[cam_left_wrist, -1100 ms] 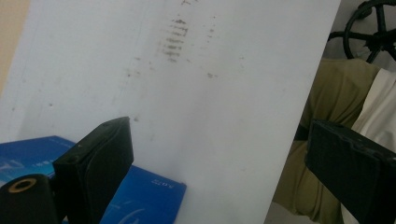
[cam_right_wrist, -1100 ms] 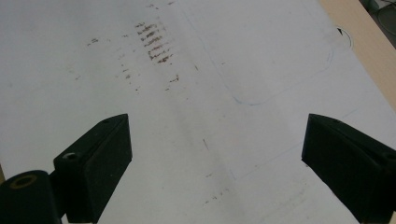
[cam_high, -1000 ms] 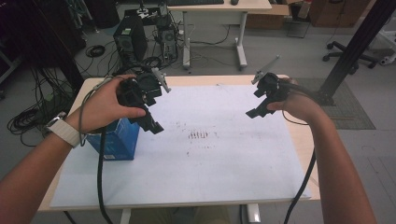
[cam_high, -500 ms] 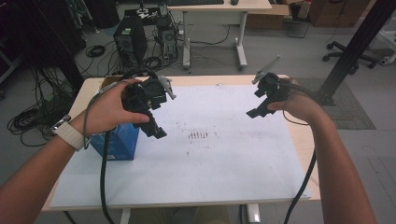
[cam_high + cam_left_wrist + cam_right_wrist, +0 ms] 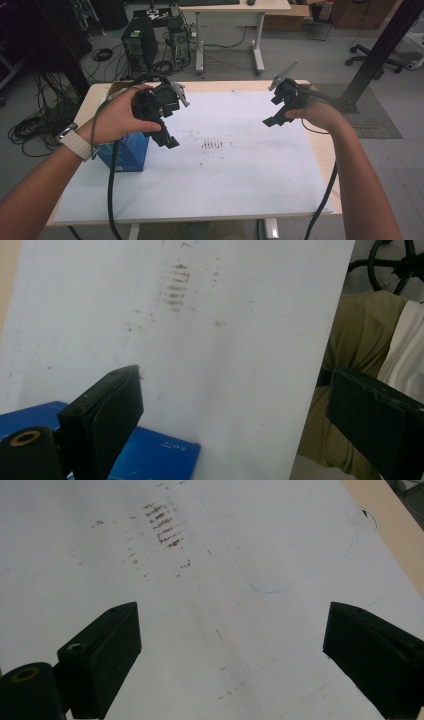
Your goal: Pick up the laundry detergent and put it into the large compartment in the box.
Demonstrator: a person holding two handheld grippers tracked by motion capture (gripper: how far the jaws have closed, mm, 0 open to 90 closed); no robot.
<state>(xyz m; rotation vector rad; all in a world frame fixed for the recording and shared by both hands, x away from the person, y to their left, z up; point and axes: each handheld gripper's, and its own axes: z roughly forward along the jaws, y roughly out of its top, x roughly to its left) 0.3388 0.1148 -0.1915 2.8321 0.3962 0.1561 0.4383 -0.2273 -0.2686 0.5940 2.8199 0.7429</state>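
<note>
While both grippers are held above the table, neither is in contact with any object. The left gripper sits over the left part of the white sheet, held in the person's left hand; its jaws stand wide apart with nothing between them, as the left gripper view confirms, where white paper lies in the gap between the two black jaws. The blue box is the nearest object to this gripper. It rests on the table near the left edge, at the left border of the sheet, partly under the left hand and just beside and below the gripper's jaws in the high view. In the left gripper view the blue box appears at the bottom, behind the left-hand jaw, with small white print on its top face; whether a jaw touches it cannot be told, though the jaws are not clamped on it.

The right gripper is held in the right hand over the right part of the sheet, well apart from the box. Its jaws are likewise spread wide and empty; the right gripper view shows bare paper between them. A cluster of dark smudge marks lies near the middle of the sheet, between the two grippers. A black cable trails from the left gripper toward the near edge of the wooden table.
</note>
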